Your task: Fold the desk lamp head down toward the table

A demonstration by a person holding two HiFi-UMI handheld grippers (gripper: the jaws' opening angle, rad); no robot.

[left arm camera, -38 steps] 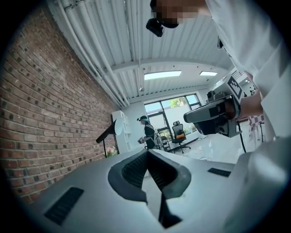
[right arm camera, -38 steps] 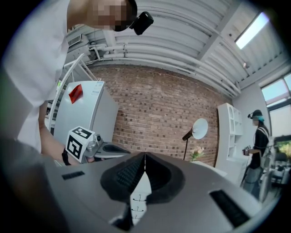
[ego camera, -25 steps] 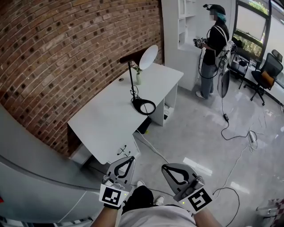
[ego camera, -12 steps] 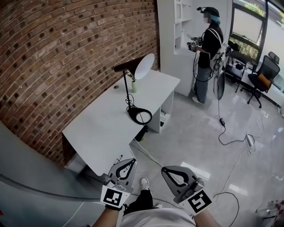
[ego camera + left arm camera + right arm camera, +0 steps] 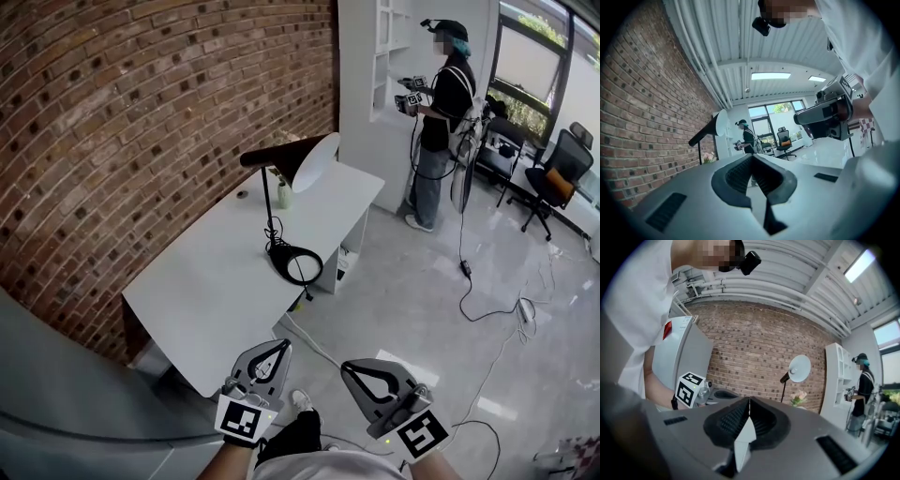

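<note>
The white table [image 5: 216, 281] and its desk lamp [image 5: 315, 161] have drawn nearer.

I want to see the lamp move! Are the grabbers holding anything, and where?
Nothing is held. The left gripper and right gripper are both shut and empty, well short of the lamp on the table.

Brick wall [image 5: 141, 112], small flower vase [image 5: 283, 195], standing person [image 5: 448, 94] by white shelf [image 5: 361, 94], office chair [image 5: 562, 173]

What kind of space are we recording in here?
Probably an office or lab: a white desk with a lamp against a brick wall, an office chair, and loose cables.
</note>
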